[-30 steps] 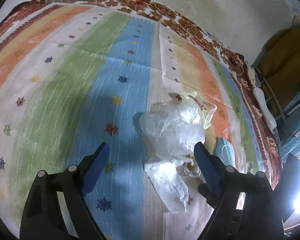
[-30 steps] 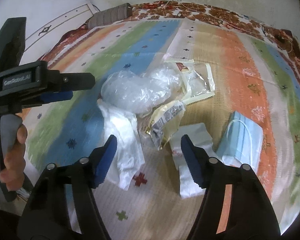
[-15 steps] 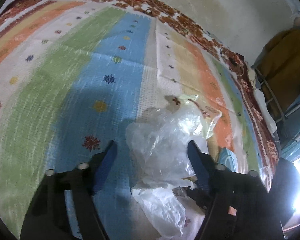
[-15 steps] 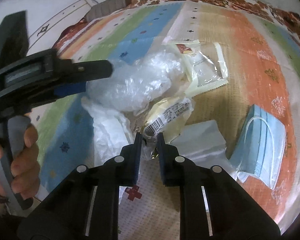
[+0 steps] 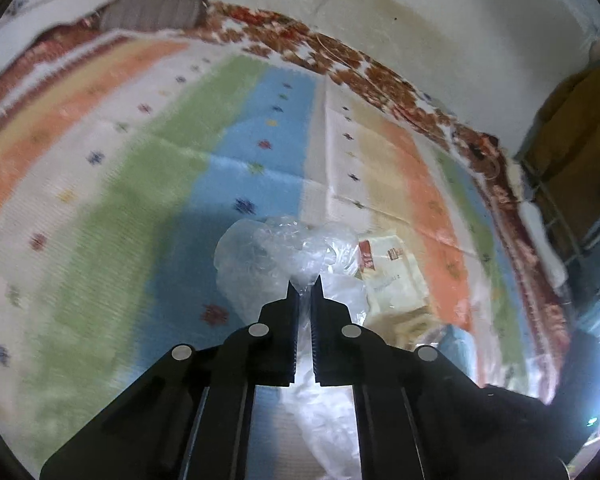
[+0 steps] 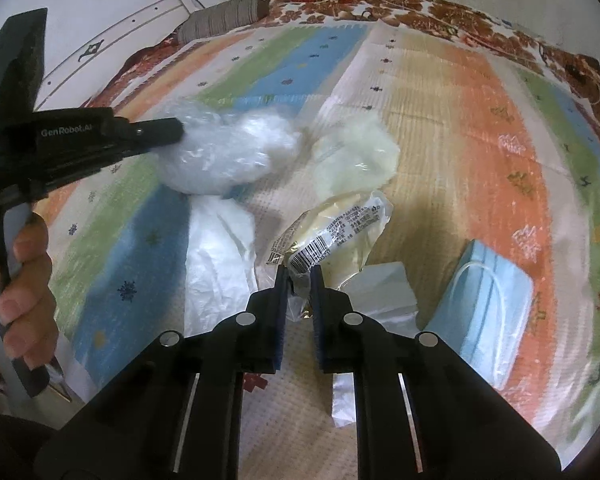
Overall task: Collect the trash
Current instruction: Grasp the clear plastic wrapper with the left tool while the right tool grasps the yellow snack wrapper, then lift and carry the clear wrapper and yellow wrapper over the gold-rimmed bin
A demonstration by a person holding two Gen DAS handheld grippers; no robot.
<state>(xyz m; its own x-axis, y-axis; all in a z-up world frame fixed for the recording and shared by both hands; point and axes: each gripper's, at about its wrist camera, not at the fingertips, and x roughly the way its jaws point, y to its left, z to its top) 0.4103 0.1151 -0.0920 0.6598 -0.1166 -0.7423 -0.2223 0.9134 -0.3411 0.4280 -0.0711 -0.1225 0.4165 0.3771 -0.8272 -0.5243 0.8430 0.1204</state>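
Left gripper (image 5: pixel 304 284) clenched on the crumpled clear plastic bag (image 5: pixel 260 260), jaws just closed. Right gripper (image 6: pixel 299 274) pinching the yellow wrapper (image 6: pixel 340 228). Both amid trash mid-bed on the striped bedspread (image 6: pixel 480 120), far from its edges; blue face mask (image 6: pixel 488 304) nearby.

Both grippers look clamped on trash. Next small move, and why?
Probably lift both straight up a little. The left hand-held gripper has just closed on the clear plastic bag, and the right hand-held gripper pinches the yellow wrapper. Both pieces lie bunched with other litter on the striped bedspread, so a short lift should separate them.
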